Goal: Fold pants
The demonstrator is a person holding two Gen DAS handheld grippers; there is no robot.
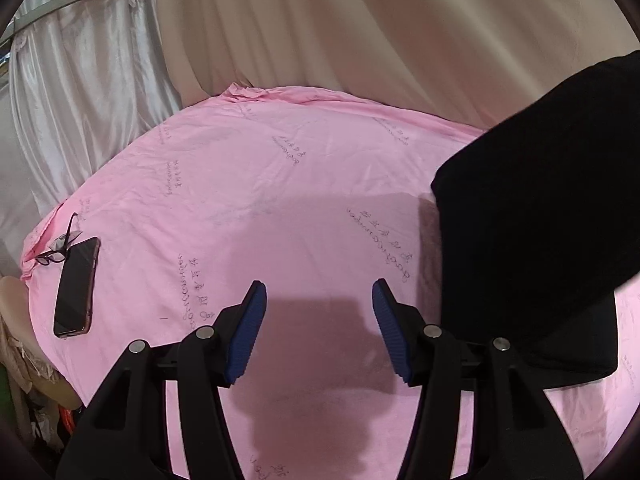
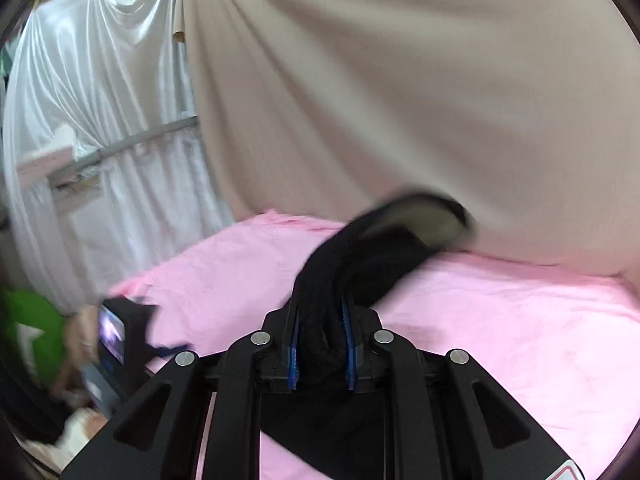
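The black pants (image 1: 540,216) hang and lie at the right of the left wrist view, lifted above the pink sheet (image 1: 280,184). My left gripper (image 1: 319,298) is open and empty, just above the sheet, left of the pants. My right gripper (image 2: 320,320) is shut on a thick bunch of the black pants (image 2: 360,256), which rises from between the fingers and curls over, blurred by motion. The left gripper (image 2: 132,340) shows blurred at the left of the right wrist view.
A dark phone (image 1: 76,288) and glasses (image 1: 60,246) lie on the sheet's left edge. Beige curtain (image 1: 400,32) and white satin drape (image 1: 88,100) stand behind the bed. Clutter (image 1: 36,400) sits below the left edge.
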